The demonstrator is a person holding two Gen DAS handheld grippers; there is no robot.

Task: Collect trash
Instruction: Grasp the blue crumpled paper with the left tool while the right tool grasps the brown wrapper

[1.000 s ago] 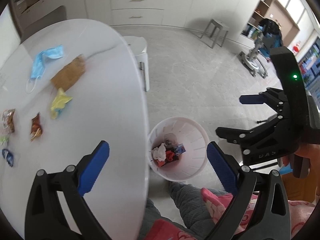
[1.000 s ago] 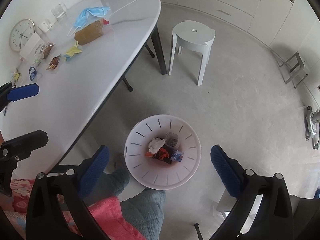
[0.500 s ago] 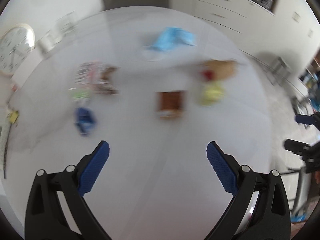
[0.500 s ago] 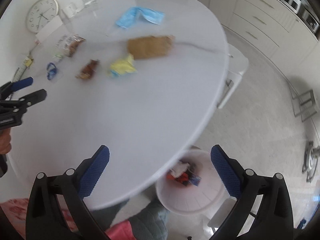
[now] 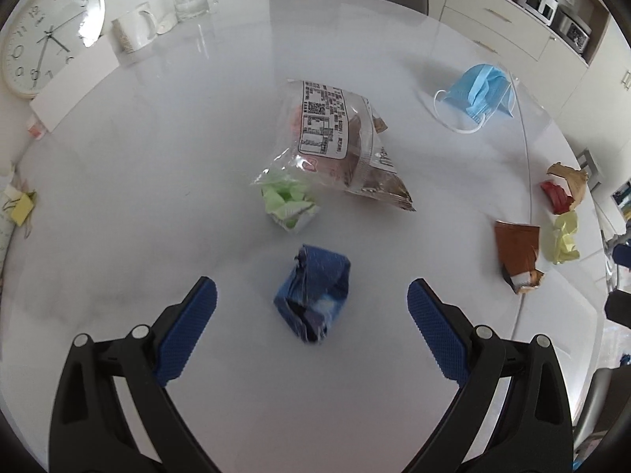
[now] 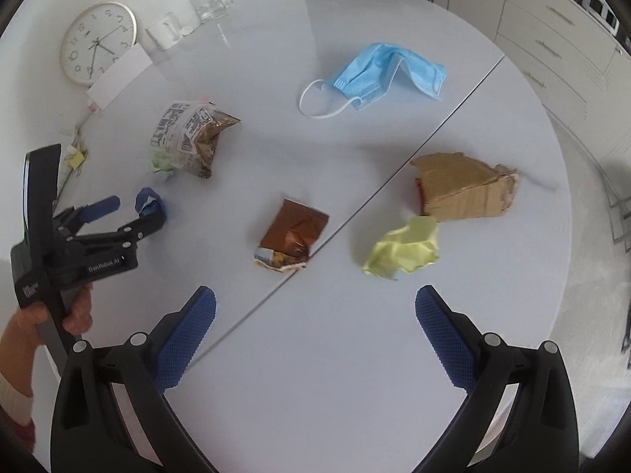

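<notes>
You are lining up your left gripper [image 5: 311,307] on the crumpled blue wrapper [image 5: 312,293], fingers spread wide and holding nothing, and the wrapper is sitting on the white table [image 5: 157,157] between the two blue pads, a little ahead of them. From the right wrist view the far pad [image 6: 103,205] is looking close to the wrapper, perhaps touching it, though that cannot be settled from here. To do this well, you are wanting to keep the wrapper centred, bring both fingertips down to the tabletop, and close across its thickest part; it looks light and springy, so a slow squeeze will likely stop it from skidding off. Just beyond it the green crumpled paper [image 5: 290,205] is lying against the clear snack bag [image 5: 339,138], so keep your tips short of them. Moving right, the brown foil wrapper [image 6: 294,232] is resting on the table's seam, the blue face mask [image 6: 390,69] is lying farther back, and the yellow crumpled paper [image 6: 404,250] is sitting just in front of the torn cardboard piece [image 6: 465,191], touching or nearly so. Your right gripper [image 6: 315,323] is hovering over the near table edge, fingers equally wide and empty, pointing between the foil wrapper and the yellow paper; either looks like a fair next pick. The bin is not showing in either view.
</notes>
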